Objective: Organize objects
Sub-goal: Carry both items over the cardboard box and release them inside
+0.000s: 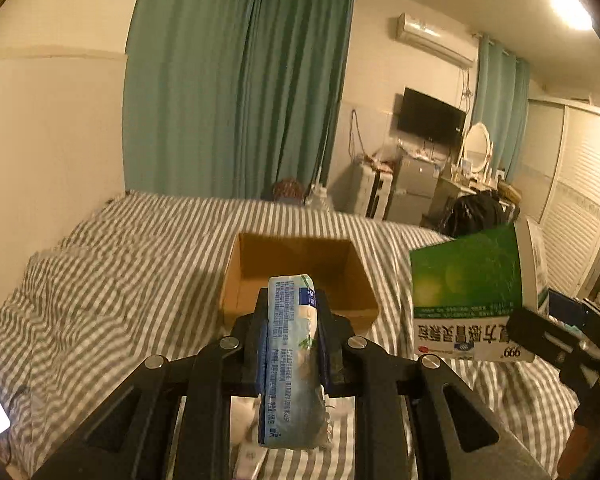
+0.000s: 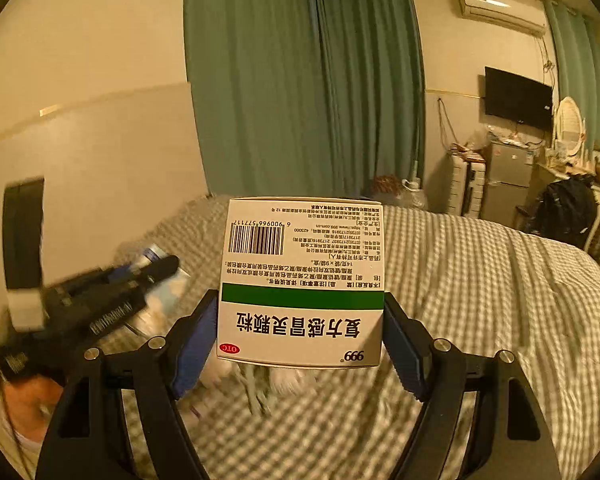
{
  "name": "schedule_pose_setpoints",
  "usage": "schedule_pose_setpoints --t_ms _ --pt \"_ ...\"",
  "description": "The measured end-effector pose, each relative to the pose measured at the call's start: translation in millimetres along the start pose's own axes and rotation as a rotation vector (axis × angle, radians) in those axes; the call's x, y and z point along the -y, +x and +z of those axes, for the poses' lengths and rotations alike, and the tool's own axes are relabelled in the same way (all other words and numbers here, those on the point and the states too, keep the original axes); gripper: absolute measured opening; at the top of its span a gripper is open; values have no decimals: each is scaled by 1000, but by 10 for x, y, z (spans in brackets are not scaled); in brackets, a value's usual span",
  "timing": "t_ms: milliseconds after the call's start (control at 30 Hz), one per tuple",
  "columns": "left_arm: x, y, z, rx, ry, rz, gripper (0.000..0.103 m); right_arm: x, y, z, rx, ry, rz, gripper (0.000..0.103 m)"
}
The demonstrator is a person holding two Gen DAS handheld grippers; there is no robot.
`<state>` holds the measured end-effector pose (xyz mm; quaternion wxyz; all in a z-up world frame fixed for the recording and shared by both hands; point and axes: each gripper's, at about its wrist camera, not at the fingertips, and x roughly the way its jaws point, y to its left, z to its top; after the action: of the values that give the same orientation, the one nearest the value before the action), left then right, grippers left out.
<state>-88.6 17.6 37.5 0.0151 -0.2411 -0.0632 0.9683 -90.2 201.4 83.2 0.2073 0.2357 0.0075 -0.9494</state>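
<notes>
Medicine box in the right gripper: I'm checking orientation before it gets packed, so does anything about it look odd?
Yes. The medicine box sits upside down in the right gripper: its printed text, barcode and logo all read inverted. It looks undamaged.

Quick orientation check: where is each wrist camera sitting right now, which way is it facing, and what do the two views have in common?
Left wrist: on the left gripper, facing across the striped bed to the open cardboard box; its fingers clamp a blue-white packet.
Right wrist: on the right gripper, facing the green curtains; its fingers clamp the medicine box.
Shared: bed, curtains, wall TV; each view catches the other gripper and its load.
</notes>
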Motion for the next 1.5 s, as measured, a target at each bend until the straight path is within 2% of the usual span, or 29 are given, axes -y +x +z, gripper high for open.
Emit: schedule_pose_setpoints --t_ms 233,433,633,700,833,900,1000,1100,1167,1200,1233,1300,1400,1500 --pt "-36 700 353 -13 -2 -7 19 124 498 403 7 -6 21 77" --pt "-151 1481 578 -38 8 3 19 237 1251 621 -40 -14 39 77" --pt "-319 2176 472 -90 30 28 19 387 2177 556 -119 2 41 77" --pt "-397 2461 367 -123 39 39 19 438 2395 478 -141 11 49 76" --pt "-504 2785 147 -177 48 45 19 474 2761 328 -180 8 59 76" --pt "-483 2788 89 -186 49 42 19 524 2871 251 -183 17 67 77" --pt "-533 2831 -2 -187 50 75 19 526 2940 185 -211 10 54 79" --pt "-553 2799 -10 -206 36 72 22 543 2880 209 -196 32 37 86" --pt "-453 2719 -17 -217 31 61 28 564 2761 251 -184 56 43 90" --pt "-441 2660 -17 -221 27 48 38 581 2733 278 -178 60 43 91" --pt "-391 2591 -20 -220 25 44 58 576 2664 306 -172 61 42 91" --pt "-320 2393 -5 -202 23 41 76 571 2487 384 -158 53 31 91" --pt "-277 2157 92 -188 13 47 76 514 2203 505 -140 38 20 91" --pt "-300 1847 208 -177 -12 65 85 462 1851 581 -114 -8 -10 91"
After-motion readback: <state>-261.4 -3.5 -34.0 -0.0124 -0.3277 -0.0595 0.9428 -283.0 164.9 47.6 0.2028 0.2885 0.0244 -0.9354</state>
